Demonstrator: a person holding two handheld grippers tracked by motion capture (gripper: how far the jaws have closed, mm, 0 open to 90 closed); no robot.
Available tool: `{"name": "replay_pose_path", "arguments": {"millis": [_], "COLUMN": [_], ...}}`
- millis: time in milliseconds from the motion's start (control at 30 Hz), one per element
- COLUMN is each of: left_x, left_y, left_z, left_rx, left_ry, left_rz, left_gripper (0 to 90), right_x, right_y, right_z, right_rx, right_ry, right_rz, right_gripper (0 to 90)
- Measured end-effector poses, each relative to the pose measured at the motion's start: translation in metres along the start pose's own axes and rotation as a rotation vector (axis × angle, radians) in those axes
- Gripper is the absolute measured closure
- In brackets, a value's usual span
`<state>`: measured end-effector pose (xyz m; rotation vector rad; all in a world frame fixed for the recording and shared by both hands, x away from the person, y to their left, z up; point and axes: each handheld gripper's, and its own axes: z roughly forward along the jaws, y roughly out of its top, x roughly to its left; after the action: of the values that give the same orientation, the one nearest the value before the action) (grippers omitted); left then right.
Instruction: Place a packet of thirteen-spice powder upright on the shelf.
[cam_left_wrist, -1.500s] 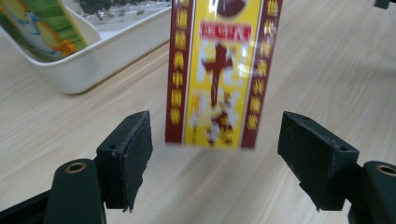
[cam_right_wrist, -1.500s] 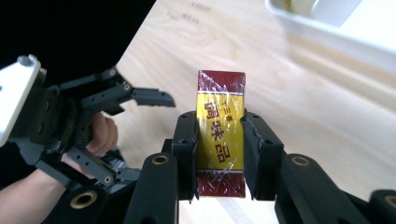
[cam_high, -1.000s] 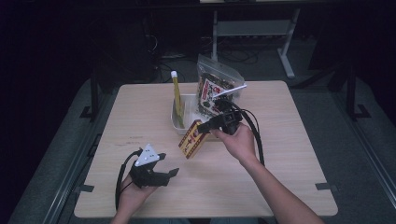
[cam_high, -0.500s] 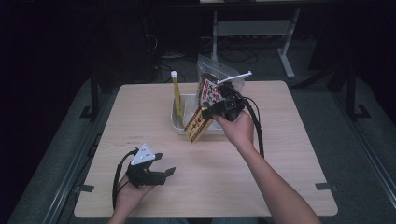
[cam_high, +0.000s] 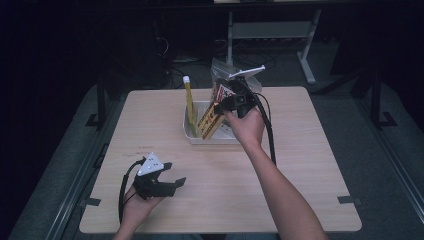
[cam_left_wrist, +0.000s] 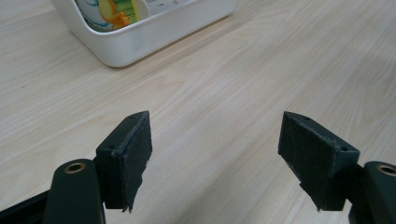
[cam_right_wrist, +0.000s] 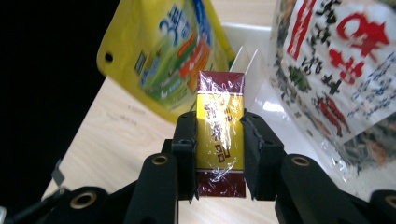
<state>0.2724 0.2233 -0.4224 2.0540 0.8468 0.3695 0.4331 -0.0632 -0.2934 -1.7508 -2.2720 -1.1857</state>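
My right gripper (cam_high: 220, 107) (cam_right_wrist: 219, 128) is shut on a maroon-and-gold box (cam_high: 209, 122) (cam_right_wrist: 220, 140) wrapped in clear film. It holds the box tilted, with the lower end inside the white bin (cam_high: 226, 139) (cam_right_wrist: 250, 56) at the table's middle back. In the bin stand a yellow pouch (cam_high: 189, 104) (cam_right_wrist: 163, 51) at the left and a clear snack bag with red lettering (cam_high: 223, 89) (cam_right_wrist: 341, 70) at the right. My left gripper (cam_high: 172, 184) (cam_left_wrist: 217, 154) rests open near the table's front left, nothing between its jaws.
The wooden table (cam_high: 310, 165) has bare room to the right and in front of the bin. In the left gripper view the white bin (cam_left_wrist: 154, 32) lies ahead, beyond the open jaws. A metal stand (cam_high: 270, 30) is on the dark floor behind the table.
The right gripper has carried the box from the table in front of the bin up and back into the bin. The left gripper drifted slightly toward the near edge.
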Motion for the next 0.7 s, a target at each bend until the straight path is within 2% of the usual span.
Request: {"name": "replay_pose_path", "arguments": {"millis": [100,267,433,567,700], "left_x": [0.002,0.005,0.008,0.009,0.008], "left_y": [-0.001,-0.002,-0.002,-0.003,-0.003], "left_z": [-0.001,-0.004,-0.006,-0.006,-0.005], "left_rx": [-0.011,-0.022,-0.026,-0.030,-0.032], "left_ry": [-0.014,-0.014,-0.011,-0.014,-0.020], "left_rz": [-0.017,-0.037,-0.045,-0.051,-0.053], "left_gripper": [25.4,25.4,25.4,25.4,25.4], "right_x": [0.001,0.005,0.009,0.010,0.009], "right_y": [0.004,0.012,0.018,0.020,0.022], "right_z": [0.003,0.007,0.013,0.020,0.025], "right_rx": [-0.007,-0.029,-0.045,-0.061,-0.080], "right_ry": [-0.024,-0.036,-0.073,-0.085,-0.113], "right_rz": [0.003,0.021,0.040,0.060,0.094], "right_gripper": [68.1,68.0,68.0,68.0,68.0]}}
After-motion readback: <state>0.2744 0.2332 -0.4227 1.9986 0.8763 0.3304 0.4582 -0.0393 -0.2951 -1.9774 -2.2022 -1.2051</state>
